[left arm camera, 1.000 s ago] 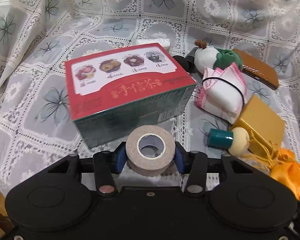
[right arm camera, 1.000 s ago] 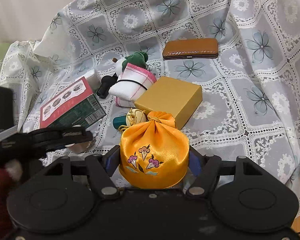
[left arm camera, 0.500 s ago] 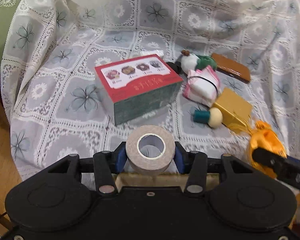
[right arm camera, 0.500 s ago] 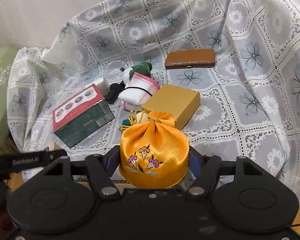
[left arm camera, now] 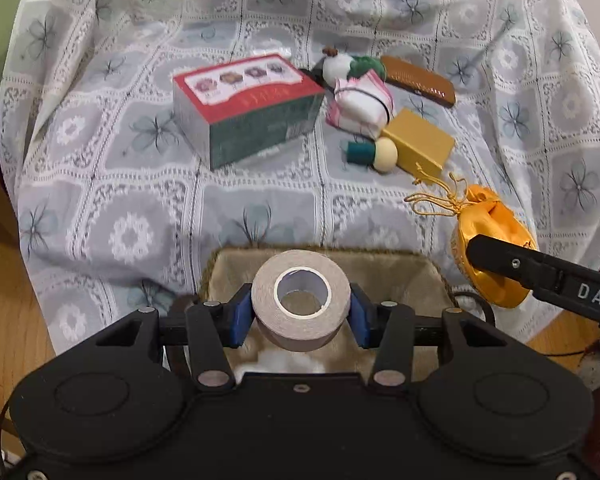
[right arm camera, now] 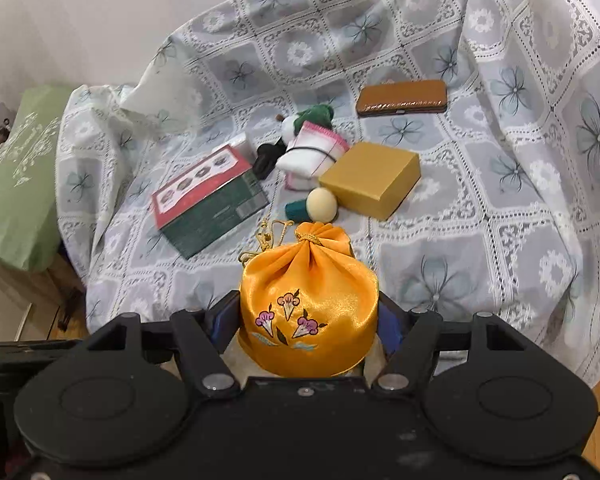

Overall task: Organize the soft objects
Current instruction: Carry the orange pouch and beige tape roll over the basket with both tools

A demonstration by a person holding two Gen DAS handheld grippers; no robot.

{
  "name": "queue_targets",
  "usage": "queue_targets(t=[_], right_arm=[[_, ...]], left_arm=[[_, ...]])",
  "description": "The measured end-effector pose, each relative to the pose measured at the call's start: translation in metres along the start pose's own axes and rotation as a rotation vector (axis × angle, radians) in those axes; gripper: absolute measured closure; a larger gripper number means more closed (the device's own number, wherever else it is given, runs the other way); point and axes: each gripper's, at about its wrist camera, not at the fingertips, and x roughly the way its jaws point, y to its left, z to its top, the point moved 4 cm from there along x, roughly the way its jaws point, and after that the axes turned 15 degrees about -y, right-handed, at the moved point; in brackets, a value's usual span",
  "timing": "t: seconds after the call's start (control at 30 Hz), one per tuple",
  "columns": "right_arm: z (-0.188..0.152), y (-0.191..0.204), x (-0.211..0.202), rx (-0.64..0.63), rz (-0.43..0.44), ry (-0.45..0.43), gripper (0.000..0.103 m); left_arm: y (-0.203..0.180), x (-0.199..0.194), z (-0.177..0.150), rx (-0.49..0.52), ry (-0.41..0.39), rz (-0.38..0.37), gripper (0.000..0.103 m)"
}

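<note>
**A:** Status? Start with the big stuff.

**B:** Lace floral cover (left arm camera: 132, 236) is draped over the whole seat, everything sits on it. Green cushion (right arm camera: 20, 184) is at its far left edge. In front of the cover, right under my left tool, is a tan plush-lined basket (left arm camera: 420, 268).

**A:** Items on the cover?

**B:** Red-and-green tea box (left arm camera: 248, 112) is on the left. Gold square box (left arm camera: 420, 142) is to its right. Brown case (left arm camera: 418, 80) lies behind that, apart from the rest. White cloth bundle with pink trim (left arm camera: 360, 106) has a black band round it and sits between the tea box and the gold box. White-and-green plush toy (left arm camera: 348, 66) is just behind the bundle. Small peg doll with a teal body and cream head (left arm camera: 374, 154) lies beside the gold box.

**A:** Tools?

**B:** Left gripper (left arm camera: 300, 312) has its pads clamped on a roll of beige tape (left arm camera: 300, 300), hole facing the camera. The roll hangs over the basket, not touching it.

**A:** Right?

**B:** Right gripper (right arm camera: 308, 320) sits partly spread and squeezes an orange satin drawstring pouch (right arm camera: 308, 304) from both sides, flower embroidery facing me. Pouch is clear of the cover, near its front edge, off to the right of the basket. Gold cord (left arm camera: 432, 200) trails from its neck.
</note>
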Motion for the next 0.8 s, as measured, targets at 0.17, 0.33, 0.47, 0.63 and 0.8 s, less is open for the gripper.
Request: queue_targets(t=[0.17, 0.33, 0.47, 0.63, 0.8], right_arm=[[-0.012, 0.002, -0.011, -0.018, 0.022, 0.046, 0.034], [-0.024, 0.003, -0.013, -0.048, 0.025, 0.118, 0.034], [-0.035, 0.003, -0.013, -0.078, 0.026, 0.188, 0.034], [-0.048, 0.005, -0.012, -0.118, 0.03, 0.256, 0.034], [-0.057, 0.01, -0.008, -0.132, 0.055, 0.305, 0.034]], left_arm=[[0.003, -0.002, -0.013, -0.022, 0.041, 0.003, 0.056], [0.009, 0.002, -0.024, -0.044, 0.083, 0.025, 0.056], [0.012, 0.006, -0.028, -0.046, 0.102, 0.037, 0.056], [0.015, 0.014, -0.025, -0.055, 0.113, 0.044, 0.056], [0.018, 0.025, -0.023, -0.055, 0.126, 0.054, 0.056]])
